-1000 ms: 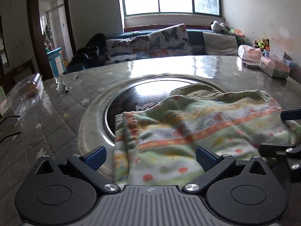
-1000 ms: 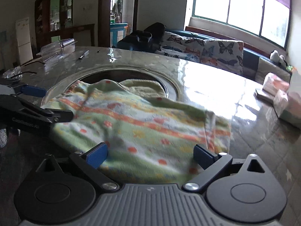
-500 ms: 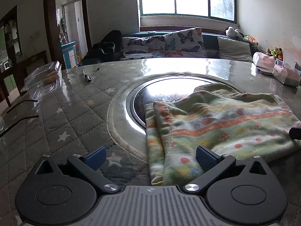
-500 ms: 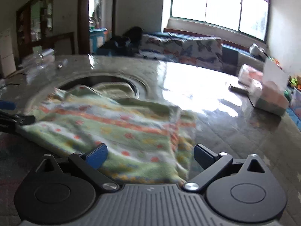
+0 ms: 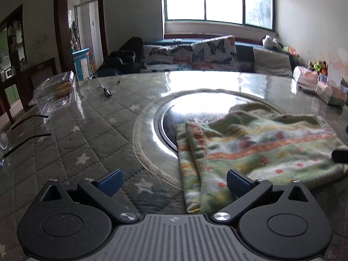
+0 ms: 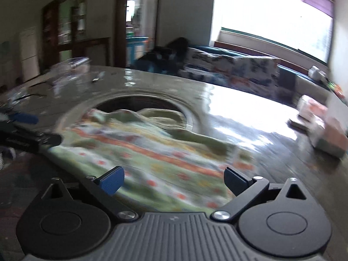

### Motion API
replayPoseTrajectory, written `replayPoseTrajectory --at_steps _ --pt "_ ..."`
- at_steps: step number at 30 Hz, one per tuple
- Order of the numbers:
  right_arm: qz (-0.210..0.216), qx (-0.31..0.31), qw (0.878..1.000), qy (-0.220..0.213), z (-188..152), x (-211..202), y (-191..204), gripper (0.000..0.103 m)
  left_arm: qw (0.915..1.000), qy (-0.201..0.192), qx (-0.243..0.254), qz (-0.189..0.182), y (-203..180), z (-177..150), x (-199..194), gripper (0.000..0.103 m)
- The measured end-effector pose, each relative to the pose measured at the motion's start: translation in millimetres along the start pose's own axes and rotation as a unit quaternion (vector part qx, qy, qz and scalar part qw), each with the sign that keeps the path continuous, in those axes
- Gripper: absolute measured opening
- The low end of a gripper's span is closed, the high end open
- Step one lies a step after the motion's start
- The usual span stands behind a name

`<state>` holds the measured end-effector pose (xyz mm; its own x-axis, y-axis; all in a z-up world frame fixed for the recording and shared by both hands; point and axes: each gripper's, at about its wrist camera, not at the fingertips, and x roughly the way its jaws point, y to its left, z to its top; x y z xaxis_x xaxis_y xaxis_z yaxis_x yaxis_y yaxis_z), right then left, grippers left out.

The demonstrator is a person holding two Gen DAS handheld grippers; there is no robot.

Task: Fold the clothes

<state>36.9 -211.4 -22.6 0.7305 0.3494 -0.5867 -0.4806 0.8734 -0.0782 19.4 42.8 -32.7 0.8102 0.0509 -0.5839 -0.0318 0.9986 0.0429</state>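
Quilted table (image 5: 71, 150) holds folded cloth (image 5: 250, 150) just ahead of both gaping, empty tools (image 5: 174, 181) (image 6: 173, 180).

bright window (image 5: 217, 0) — sofa (image 5: 195, 56), doorway (image 5: 84, 28)

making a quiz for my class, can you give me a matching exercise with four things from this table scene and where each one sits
Things:
1. patterned garment
2. clear plastic container
3. pen
4. tissue packs

Places:
a. far right edge of the table, by the wall
b. far left edge of the table
c. folded, partly over the round glass inset
d. on the quilted cover, left of the inset and beyond it

Pairs: 1-c, 2-b, 3-d, 4-a
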Motion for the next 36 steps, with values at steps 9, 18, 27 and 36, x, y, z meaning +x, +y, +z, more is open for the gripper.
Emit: replayPoseTrajectory --at_steps 9,18,27,36 --pt "0.075 -0.08 0.994 0.006 21.7 17.0 58.8 0.085 0.9992 0.02 -0.021 0.029 27.4 -4.5 2.8 0.103" --pt "0.138 -0.181 0.974 0.016 27.9 34.0 125.3 0.068 0.9916 0.036 -0.123 -0.019 64.0 1.3 -4.7 0.102" --pt "0.15 -0.2 0.968 0.026 28.0 46.3 145.4 0.034 0.9755 0.052 -0.191 -0.096 68.5 6.9 -1.6 0.102" --pt "0.179 -0.116 0.977 -0.003 42.1 33.8 116.5 0.013 0.9485 0.083 -0.268 -0.147 66.8 17.5 11.0 0.102"
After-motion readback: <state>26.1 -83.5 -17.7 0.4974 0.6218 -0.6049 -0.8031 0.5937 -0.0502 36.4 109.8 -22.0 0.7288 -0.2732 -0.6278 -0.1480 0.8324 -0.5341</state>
